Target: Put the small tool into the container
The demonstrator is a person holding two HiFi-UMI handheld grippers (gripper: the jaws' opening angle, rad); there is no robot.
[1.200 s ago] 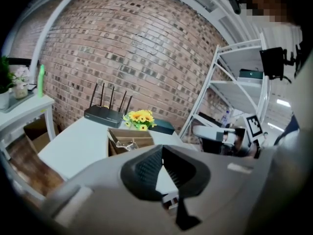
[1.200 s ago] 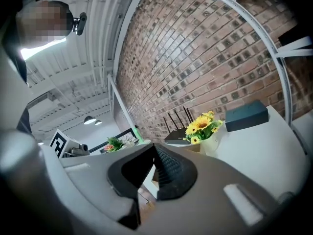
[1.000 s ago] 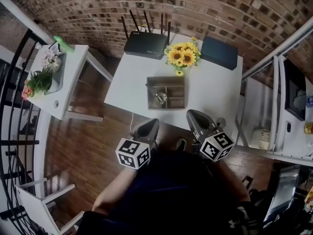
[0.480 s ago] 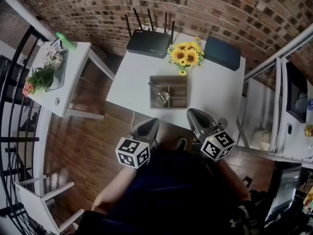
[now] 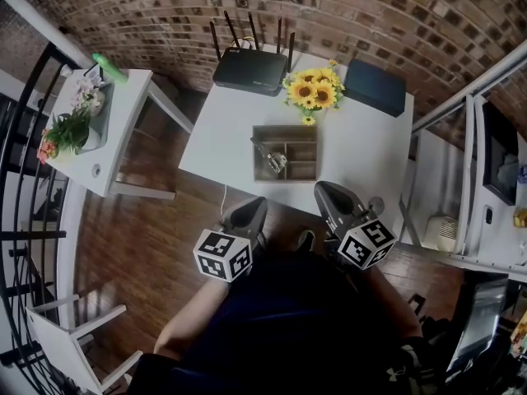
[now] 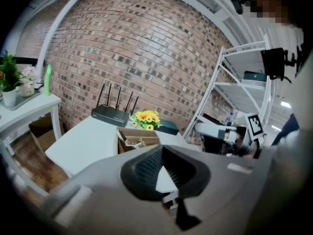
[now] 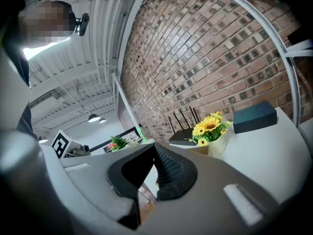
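Note:
A wooden compartment container (image 5: 297,151) stands near the front of the white table (image 5: 222,130). A small metal tool (image 5: 270,161) lies in its left compartment, and it also shows in the left gripper view, tool (image 6: 131,142) inside container (image 6: 142,133). My left gripper (image 5: 254,206) hangs shut and empty just off the table's front edge, left of the container. The right gripper (image 5: 323,190) is shut and empty over the front edge, to the container's right. Both sets of jaws, left gripper (image 6: 164,174) and right gripper (image 7: 152,174), are together with nothing between them.
A black router (image 5: 251,66), a vase of sunflowers (image 5: 311,94) and a dark flat box (image 5: 375,87) stand at the table's back. A side table (image 5: 111,151) with plants is at the left, a white shelf (image 5: 473,179) at the right, and a chair (image 5: 74,344) at the lower left.
The head view has shifted slightly. Both grippers stay where they were, and the tool lies still in the container.

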